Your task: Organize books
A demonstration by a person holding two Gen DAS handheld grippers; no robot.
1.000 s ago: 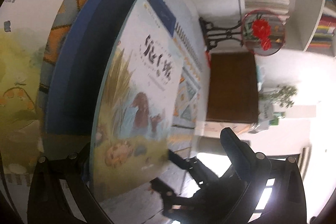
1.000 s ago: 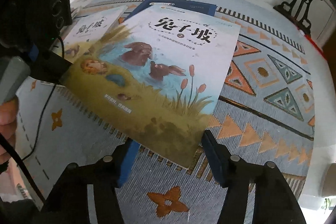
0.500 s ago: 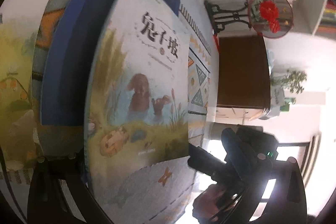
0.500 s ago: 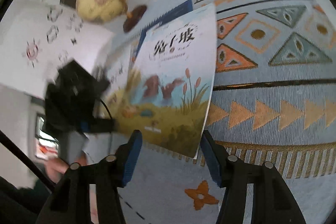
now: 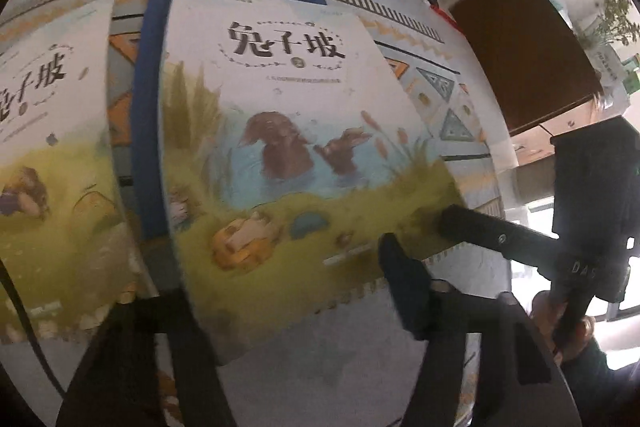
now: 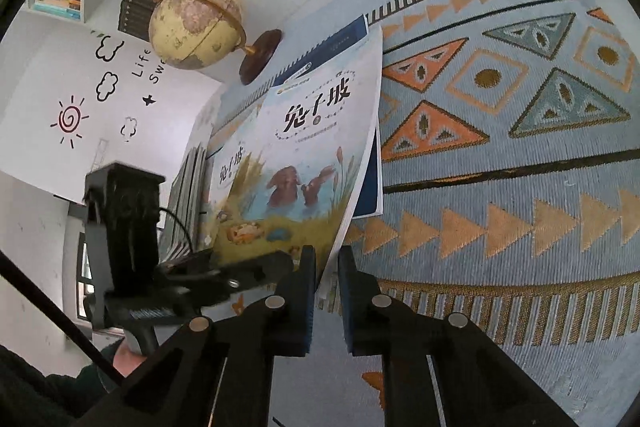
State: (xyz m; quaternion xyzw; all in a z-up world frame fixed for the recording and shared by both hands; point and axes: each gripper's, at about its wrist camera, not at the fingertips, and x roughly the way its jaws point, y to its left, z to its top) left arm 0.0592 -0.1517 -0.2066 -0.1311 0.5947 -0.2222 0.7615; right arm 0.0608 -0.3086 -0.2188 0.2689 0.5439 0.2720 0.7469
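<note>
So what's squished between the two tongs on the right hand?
The lower corner of the rabbit book. In the right wrist view, the right tongs are shut on that corner, with nothing else between them.

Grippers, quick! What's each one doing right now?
Left gripper: jaws closing around the near edge of the rabbit book; a firm grip cannot be told.
Right gripper: shut on the rabbit book's bottom corner.

book cover [image 5: 280,131]: "兔子坡" | second book cover [image 5: 48,131]: "子坡" | wall sign [image 6: 120,95]: "Life", "Swe"
</note>
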